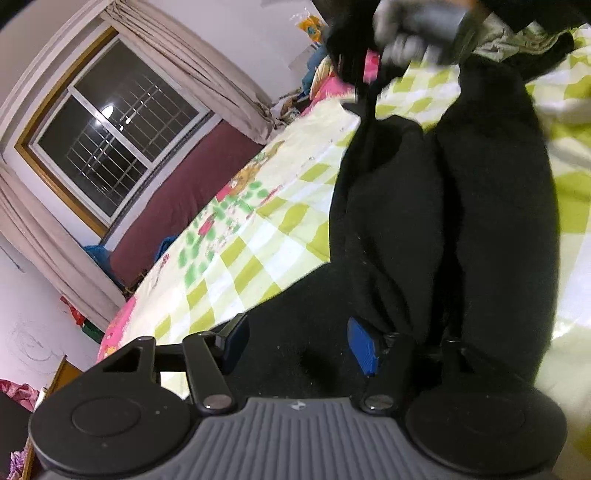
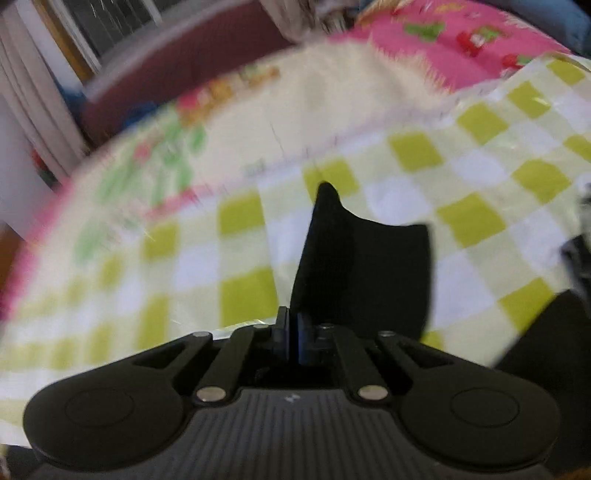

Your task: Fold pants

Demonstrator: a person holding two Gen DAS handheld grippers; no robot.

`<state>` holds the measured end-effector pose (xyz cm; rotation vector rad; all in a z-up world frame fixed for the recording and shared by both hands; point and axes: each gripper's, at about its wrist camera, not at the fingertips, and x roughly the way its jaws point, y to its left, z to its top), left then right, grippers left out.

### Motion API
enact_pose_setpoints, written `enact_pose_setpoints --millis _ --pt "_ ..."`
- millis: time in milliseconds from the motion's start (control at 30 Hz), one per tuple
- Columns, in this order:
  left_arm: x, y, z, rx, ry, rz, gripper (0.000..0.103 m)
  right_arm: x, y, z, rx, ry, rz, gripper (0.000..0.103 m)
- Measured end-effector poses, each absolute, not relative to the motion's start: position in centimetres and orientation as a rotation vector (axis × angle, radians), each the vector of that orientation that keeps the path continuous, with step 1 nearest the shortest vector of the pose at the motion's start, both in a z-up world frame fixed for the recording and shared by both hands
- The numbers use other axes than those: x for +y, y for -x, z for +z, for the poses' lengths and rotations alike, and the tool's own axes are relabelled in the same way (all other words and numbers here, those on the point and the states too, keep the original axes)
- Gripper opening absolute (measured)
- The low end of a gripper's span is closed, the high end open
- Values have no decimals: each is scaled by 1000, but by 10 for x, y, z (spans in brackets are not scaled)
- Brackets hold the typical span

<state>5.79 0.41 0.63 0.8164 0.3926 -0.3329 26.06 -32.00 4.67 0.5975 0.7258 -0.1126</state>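
Black pants (image 1: 480, 206) lie spread on the green-checked bedsheet (image 1: 258, 266), both legs running away from the left wrist camera. My left gripper (image 1: 300, 345) hovers low over the near end of the pants with its jaws wide apart; black cloth lies under them and drapes against the right blue pad (image 1: 364, 349), and nothing is pinched. In the right wrist view my right gripper (image 2: 293, 326) is shut on a flap of the black pants (image 2: 354, 258), which stands up over the bedsheet (image 2: 480, 166). In the left wrist view that lifted end (image 1: 365, 99) hangs below a blurred hand (image 1: 402, 40).
The bed runs far to the left, toward a barred window (image 1: 110, 147), curtains (image 1: 221, 74) and a maroon panel (image 1: 184, 199). A pink blanket (image 2: 461, 33) and pillows lie at the head end. Grey clothing (image 1: 517, 40) sits beyond the pant legs.
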Motion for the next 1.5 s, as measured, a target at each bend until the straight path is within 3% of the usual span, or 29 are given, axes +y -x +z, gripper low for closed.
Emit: enact_pose_setpoints --millis 167,333,500,700,900,967,1100,1167,1200,1233,1367,1500 --pt "-5 -38 15 362 -807 -371 73 -372 -149 74 552 -712 -69 4" --pt "-36 -24 -6 398 -932 -422 73 -397 -119 9 709 -706 -208 12" --pt "-48 -14 -11 412 -963 -454 73 -415 -81 -22 666 -893 -233 16" --pt "-50 -11 -13 420 -962 -448 73 -421 -83 -47 644 -1055 -192 41" --pt "-46 -8 -14 412 -958 -454 74 -420 -72 -38 612 -1013 -261 41" --pt "-44 -10 -17 417 -951 -461 74 -419 -68 -39 636 -963 -321 47" --pt "-45 -4 -25 380 -1003 -461 73 -414 -90 -48 651 -956 -315 49" --pt "-46 -4 -27 398 -998 -457 70 -413 -101 -49 623 -965 -303 43" --pt "-47 -5 -28 412 -990 -459 68 -414 -103 -52 628 -984 -301 21" --pt "-46 -4 -28 421 -986 -467 63 -415 -104 -54 638 -1022 -289 11" --pt "-43 8 -30 442 -1010 -529 40 -416 -69 -51 620 -1033 -267 7" --pt "-38 27 -33 406 -1072 -559 36 -416 -15 -44 622 -1019 -297 3"
